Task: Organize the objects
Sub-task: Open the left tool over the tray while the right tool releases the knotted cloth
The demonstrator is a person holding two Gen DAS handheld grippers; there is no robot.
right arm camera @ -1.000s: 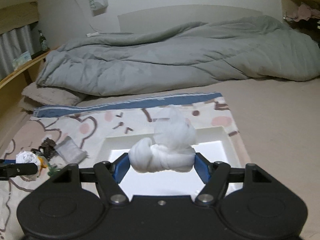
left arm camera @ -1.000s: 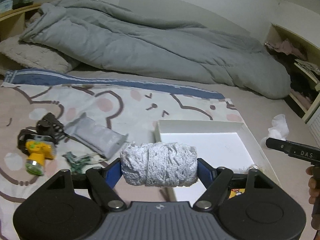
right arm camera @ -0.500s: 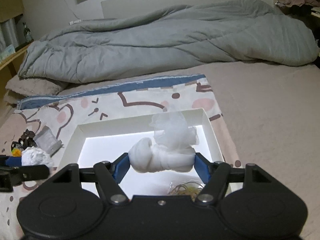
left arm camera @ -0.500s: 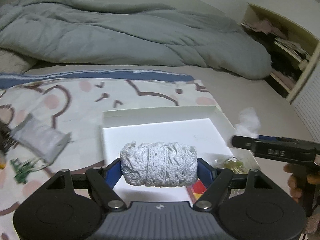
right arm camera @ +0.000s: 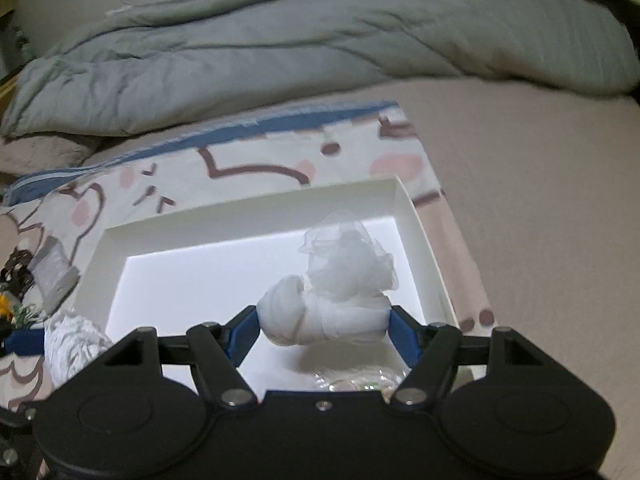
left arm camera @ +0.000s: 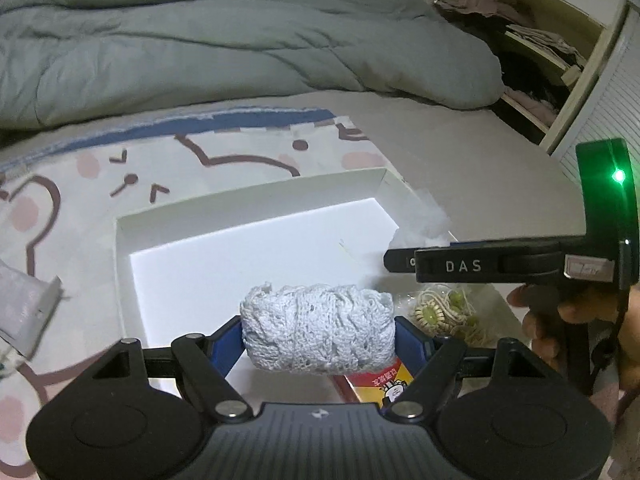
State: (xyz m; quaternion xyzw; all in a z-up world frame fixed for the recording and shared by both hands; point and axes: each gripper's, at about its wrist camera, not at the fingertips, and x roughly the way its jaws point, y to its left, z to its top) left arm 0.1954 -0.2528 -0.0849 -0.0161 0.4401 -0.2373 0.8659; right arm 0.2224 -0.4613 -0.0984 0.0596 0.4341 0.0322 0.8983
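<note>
Left wrist view, from its left edge: a grey pouch (left arm camera: 24,312) lies on the cartoon-printed blanket (left arm camera: 224,160) just beside the white box (left arm camera: 256,208), and the left claw (left arm camera: 318,338) is clenched on a roll of white lace (left arm camera: 318,332), which hangs over the box's floor near its front. The roll looks light and soft, squashy under the blue pads, and its open weave could snag, so a hold across its two ends, as now, seems the safest. Right of it, in the box's near corner, lie a bagged beaded trinket (left arm camera: 444,312) and a red and yellow packet (left arm camera: 380,380) printed with characters too small to read. Farther right the other tool's arm carries the letters "DAS" in white, and a green lamp glows on its body. In the right wrist view, the lace roll shows at the left edge, and the right claw (right arm camera: 324,330) grasps a knotted bundle of white gauze (right arm camera: 332,304) over the box's right half; it looks weightless, limp and easily crushed, best pinched at the firm knot rather than the loose tuft above.
</note>
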